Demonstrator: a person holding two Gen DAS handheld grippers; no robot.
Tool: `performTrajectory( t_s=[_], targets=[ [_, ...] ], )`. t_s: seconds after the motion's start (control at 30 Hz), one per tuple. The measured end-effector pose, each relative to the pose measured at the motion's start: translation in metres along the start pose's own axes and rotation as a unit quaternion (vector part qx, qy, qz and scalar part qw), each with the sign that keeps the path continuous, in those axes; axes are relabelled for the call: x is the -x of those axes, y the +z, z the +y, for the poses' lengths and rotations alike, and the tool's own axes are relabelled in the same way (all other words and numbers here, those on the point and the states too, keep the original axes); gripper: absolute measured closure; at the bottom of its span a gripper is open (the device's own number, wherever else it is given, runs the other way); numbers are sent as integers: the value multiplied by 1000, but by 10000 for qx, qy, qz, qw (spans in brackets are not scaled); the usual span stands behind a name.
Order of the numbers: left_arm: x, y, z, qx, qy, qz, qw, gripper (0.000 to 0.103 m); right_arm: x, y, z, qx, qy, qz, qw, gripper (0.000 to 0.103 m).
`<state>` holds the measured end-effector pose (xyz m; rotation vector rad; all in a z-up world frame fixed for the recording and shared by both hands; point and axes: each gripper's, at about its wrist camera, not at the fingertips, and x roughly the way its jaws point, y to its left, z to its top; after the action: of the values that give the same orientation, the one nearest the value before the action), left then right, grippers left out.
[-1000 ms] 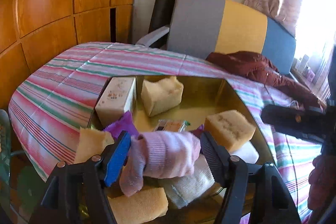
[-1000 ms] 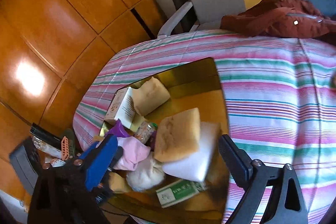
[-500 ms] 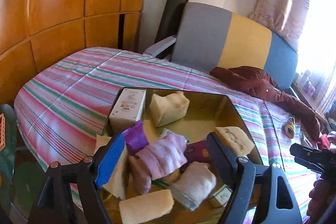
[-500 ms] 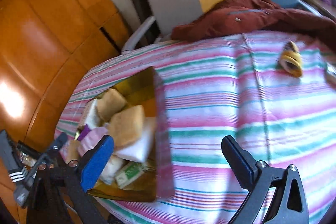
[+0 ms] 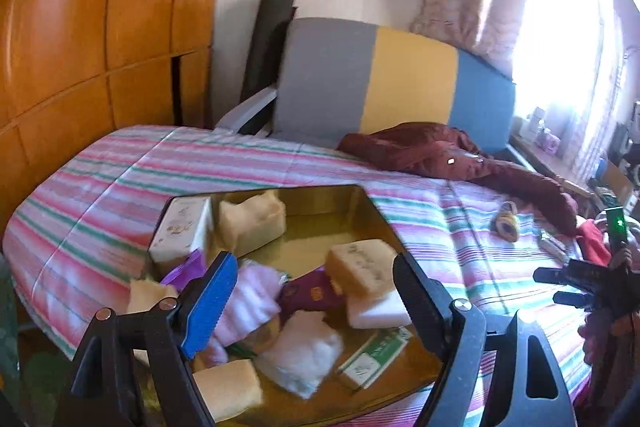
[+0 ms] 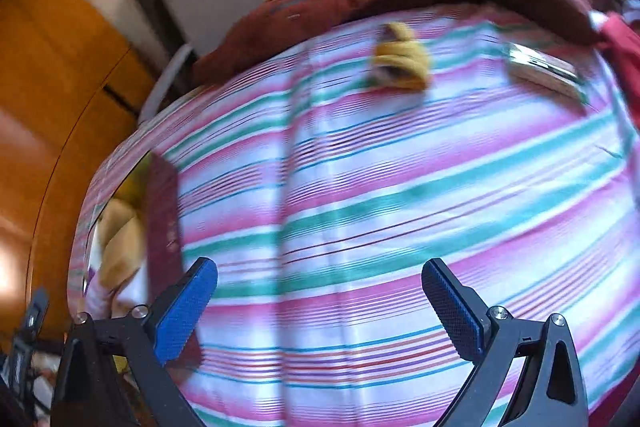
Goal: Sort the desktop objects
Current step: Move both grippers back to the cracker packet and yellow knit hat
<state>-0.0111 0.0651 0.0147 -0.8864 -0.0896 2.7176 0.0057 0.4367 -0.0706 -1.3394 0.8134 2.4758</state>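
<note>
Over the gold tray the left gripper hangs with its jaws wide apart and nothing pressed between them; they have just been opening, and the pink sock lies loose in the tray below, close against the blue pad. The sock's long axis runs slantwise from the lower left up to the upper right of the left wrist view, its ribbed end (the paler part) uppermost. Around it the tray is crowded: a maroon packet just beside it, a white fluffy sock below, a yellow sponge resting on a white foam block, a second sponge upright at the far side next to a white box, a green-and-white carton lying flat near the front corner, and another sponge at the near edge. Off to the right the right gripper stands open and empty over bare striped cloth, well apart from the tray, whose edge shows only at the left of its own blurred view. Ahead of it a small yellow roll lies on the cloth, and to its right a flat metallic item, too smeared to identify. A dark red garment is heaped along the table's far side.
</note>
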Motion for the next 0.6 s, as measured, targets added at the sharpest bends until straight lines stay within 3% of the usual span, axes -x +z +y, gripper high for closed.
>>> performTrajectory(
  t_s=[0.27,0.47,0.6],
  targets=[
    [-2,0,-13,-53,-238,62,9997,21,29,31,-85,-868,-549,-373,9940,0],
    [-1,5,-31,-206,-453,9,9988,21,40,48,-121,-483,-988,-432,9930,0],
    [-5,9,-49,-361,-758,65,9964,21,41,67,-136,-87,-1059,-419,9935,0]
  ],
)
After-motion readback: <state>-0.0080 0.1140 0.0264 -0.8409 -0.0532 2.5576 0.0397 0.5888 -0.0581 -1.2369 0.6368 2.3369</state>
